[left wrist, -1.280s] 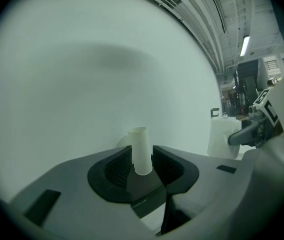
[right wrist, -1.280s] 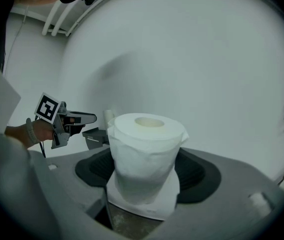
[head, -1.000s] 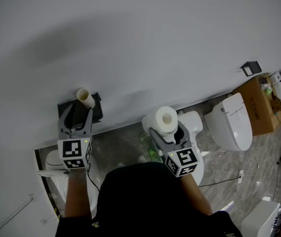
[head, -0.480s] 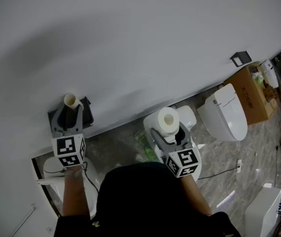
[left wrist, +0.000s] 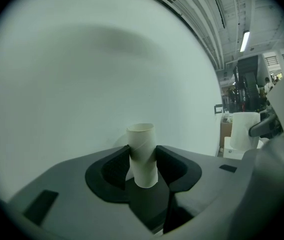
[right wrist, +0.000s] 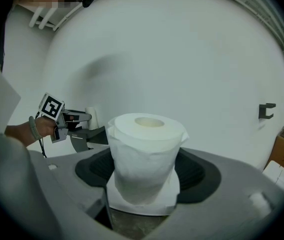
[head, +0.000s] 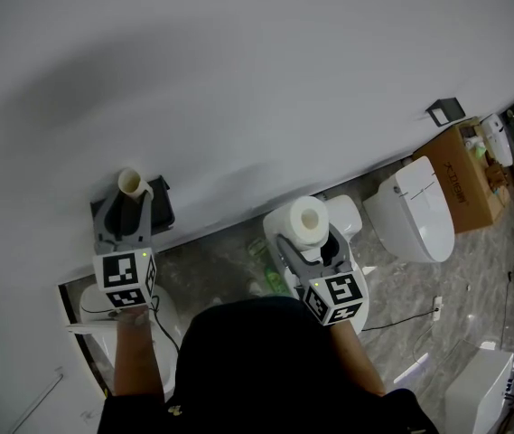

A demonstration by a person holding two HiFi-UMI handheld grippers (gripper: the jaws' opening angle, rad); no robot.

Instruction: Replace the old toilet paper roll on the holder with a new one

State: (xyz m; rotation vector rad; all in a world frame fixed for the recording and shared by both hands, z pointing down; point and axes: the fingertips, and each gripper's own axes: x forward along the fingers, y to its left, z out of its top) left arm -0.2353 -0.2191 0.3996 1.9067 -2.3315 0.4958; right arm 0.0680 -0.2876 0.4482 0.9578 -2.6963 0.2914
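Both jaws gripped: left gripper (head: 128,208) pinched the empty tube (left wrist: 142,151) for removal, right gripper (head: 309,240) clamped wide on the replacement roll (right wrist: 144,154).

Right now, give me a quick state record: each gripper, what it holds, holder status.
left gripper: shut on cardboard tube
cardboard tube: bare, upright, at the black holder on the wall; whether it is clear of the holder cannot be told
right gripper: shut on new roll
new roll: full, white, upright, apart from the holder, to its right in the head view
swap: new roll not yet on the holder
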